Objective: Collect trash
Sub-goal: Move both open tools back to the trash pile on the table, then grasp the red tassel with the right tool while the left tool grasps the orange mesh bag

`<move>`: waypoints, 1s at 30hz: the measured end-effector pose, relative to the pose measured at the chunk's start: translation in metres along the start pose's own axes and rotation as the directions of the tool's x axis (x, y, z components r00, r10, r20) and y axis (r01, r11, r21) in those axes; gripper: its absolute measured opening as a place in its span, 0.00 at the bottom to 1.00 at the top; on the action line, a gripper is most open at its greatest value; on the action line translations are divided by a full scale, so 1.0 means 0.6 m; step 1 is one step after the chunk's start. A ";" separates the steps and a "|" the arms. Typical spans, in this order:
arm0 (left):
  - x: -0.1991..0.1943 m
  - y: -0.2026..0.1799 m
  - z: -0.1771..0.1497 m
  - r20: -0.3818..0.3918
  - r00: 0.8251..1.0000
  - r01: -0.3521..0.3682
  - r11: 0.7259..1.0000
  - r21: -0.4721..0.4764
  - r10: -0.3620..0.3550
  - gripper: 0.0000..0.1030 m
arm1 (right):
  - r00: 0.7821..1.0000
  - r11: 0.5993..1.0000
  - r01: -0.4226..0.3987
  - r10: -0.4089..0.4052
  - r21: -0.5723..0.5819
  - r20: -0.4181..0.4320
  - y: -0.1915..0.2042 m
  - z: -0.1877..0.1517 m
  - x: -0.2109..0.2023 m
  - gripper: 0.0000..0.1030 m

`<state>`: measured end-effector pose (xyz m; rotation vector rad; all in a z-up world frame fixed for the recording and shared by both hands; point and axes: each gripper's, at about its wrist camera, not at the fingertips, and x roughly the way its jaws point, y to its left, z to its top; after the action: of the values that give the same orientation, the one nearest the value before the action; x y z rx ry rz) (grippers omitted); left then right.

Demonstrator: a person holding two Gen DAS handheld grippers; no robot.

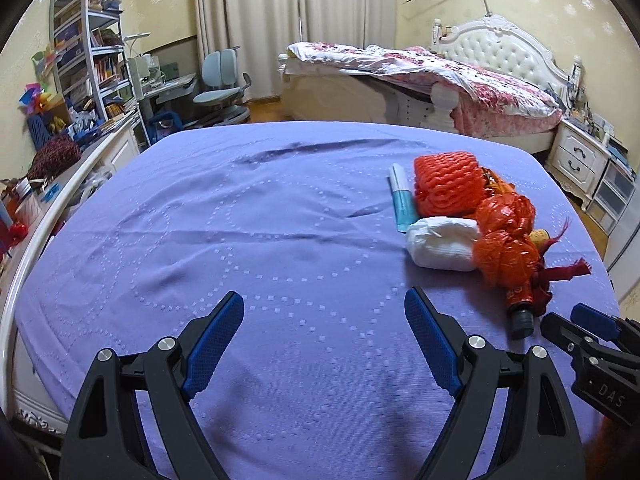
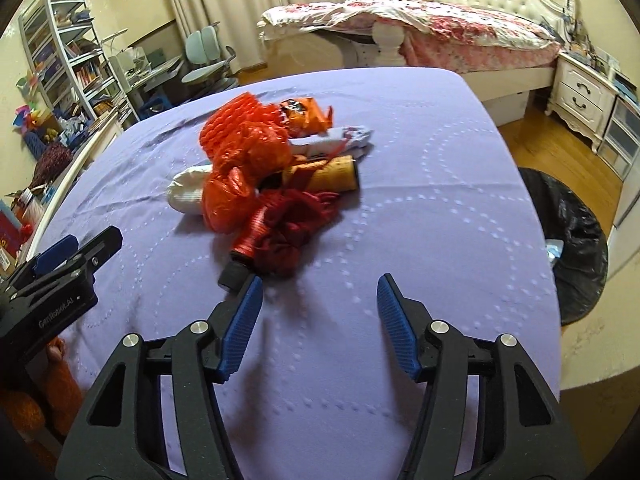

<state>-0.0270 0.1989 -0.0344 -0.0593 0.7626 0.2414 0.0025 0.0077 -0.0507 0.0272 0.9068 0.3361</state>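
Observation:
A pile of trash lies on the purple bed sheet [image 1: 224, 248]: an orange foam net [image 1: 446, 184], crumpled orange plastic bags [image 1: 505, 240], a white wad [image 1: 442, 242], a blue tube [image 1: 402, 200], and a red tasselled roll with a black cap [image 1: 520, 312]. In the right wrist view the pile shows ahead: the orange bags [image 2: 244, 160], the red roll [image 2: 250, 244], a yellow spool [image 2: 334, 174]. My left gripper [image 1: 324, 324] is open and empty, left of the pile. My right gripper [image 2: 318, 304] is open and empty, its left fingertip beside the roll's black cap [image 2: 232, 274].
A black trash bag [image 2: 576, 240] stands open on the floor off the bed's right edge. A second bed [image 1: 460, 80], a nightstand [image 1: 580, 156], a desk with chair [image 1: 224, 88] and shelves [image 1: 92, 48] lie beyond.

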 end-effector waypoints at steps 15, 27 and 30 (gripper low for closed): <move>0.016 0.011 -0.002 -0.016 1.000 0.009 1.000 -0.007 -0.009 0.80 | 0.999 0.999 0.042 -0.042 0.007 0.001 -0.005 0.023 0.022 0.26; 0.010 -0.031 -0.001 -0.001 0.999 0.053 0.998 0.030 -0.053 0.80 | 0.999 0.999 0.035 -0.035 -0.006 0.010 -0.011 0.028 0.026 0.19; 0.008 -0.044 0.000 0.004 0.997 0.076 0.996 0.036 -0.076 0.80 | 0.999 0.999 0.031 -0.031 0.007 0.011 -0.023 0.026 0.020 0.19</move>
<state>-0.0175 0.1741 -0.0385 -0.0535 0.7578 0.1555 0.0253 -0.0002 -0.0528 0.0210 0.8967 0.3035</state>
